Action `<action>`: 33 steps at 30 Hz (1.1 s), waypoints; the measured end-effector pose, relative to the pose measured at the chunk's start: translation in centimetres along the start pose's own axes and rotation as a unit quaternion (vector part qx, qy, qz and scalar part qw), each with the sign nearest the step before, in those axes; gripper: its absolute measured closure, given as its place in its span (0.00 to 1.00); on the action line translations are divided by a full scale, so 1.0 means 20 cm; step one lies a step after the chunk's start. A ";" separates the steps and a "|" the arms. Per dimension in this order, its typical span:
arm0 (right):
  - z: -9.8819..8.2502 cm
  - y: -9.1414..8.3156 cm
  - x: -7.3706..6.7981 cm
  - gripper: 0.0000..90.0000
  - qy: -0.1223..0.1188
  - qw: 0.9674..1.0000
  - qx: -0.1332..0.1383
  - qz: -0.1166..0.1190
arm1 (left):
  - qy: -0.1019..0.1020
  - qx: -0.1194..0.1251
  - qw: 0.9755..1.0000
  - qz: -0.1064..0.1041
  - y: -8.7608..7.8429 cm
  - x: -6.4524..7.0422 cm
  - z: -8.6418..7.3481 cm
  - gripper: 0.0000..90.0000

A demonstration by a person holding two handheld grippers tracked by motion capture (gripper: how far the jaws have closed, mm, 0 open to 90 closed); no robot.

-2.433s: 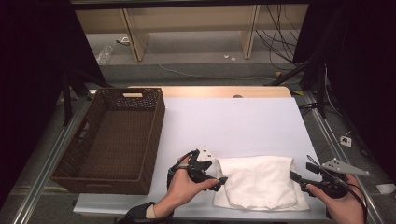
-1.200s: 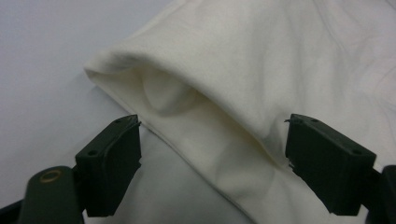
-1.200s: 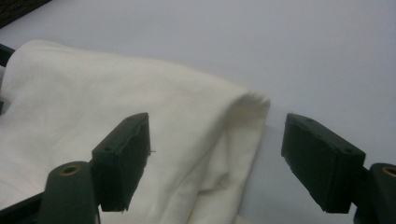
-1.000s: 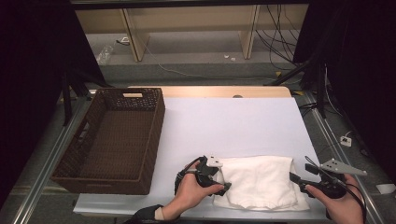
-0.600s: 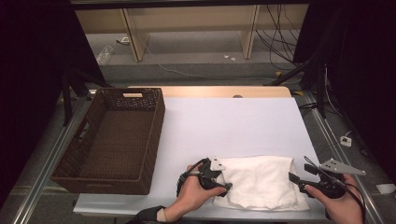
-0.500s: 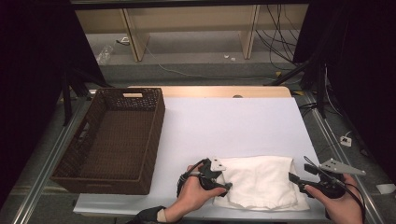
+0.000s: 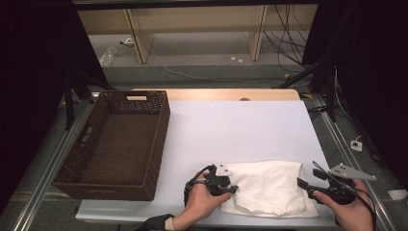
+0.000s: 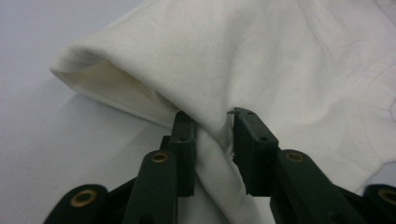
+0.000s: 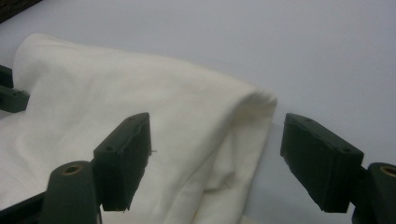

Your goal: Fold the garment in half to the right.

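A folded white cloth lies on the white table near its front edge. My left gripper is at the cloth's left edge. In the left gripper view a bunched fold of the cloth is pinched between the jaws of the left gripper, which have just been closing. At the cloth's right edge my right gripper stands open. In the right gripper view the right gripper straddles a corner of the cloth, with one jaw over the fabric and the other over bare table.
A dark brown wicker basket stands at the table's left side. Beyond the table's far edge are wooden shelf legs and cables on the floor. Metal rails run along both sides of the table.
The left hand has slid a little to the right, up to the cloth's left edge. The right hand has kept still.
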State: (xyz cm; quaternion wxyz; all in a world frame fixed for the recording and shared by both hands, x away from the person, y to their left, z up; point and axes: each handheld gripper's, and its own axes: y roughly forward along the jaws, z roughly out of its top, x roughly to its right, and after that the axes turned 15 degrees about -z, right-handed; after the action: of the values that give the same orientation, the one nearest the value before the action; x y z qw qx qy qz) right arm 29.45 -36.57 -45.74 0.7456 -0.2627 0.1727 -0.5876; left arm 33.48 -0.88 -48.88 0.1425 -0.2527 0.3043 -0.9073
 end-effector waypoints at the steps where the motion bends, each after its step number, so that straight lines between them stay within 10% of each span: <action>1: 0.00 0.00 0.00 0.28 0.000 1.000 0.000 0.000 | -0.005 0.001 1.000 -0.002 0.00 0.00 0.00 0.81; 33: 0.01 0.01 -0.02 0.30 -0.008 1.000 0.000 0.009 | -0.058 0.036 0.996 -0.054 -0.08 -0.04 0.03 0.92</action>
State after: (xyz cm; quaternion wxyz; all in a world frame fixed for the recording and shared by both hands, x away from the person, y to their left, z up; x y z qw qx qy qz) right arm 29.49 -36.05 -45.74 0.7523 -0.2652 0.1691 -0.5789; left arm 34.26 0.44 -47.71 0.1201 -0.3159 0.2485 -0.9078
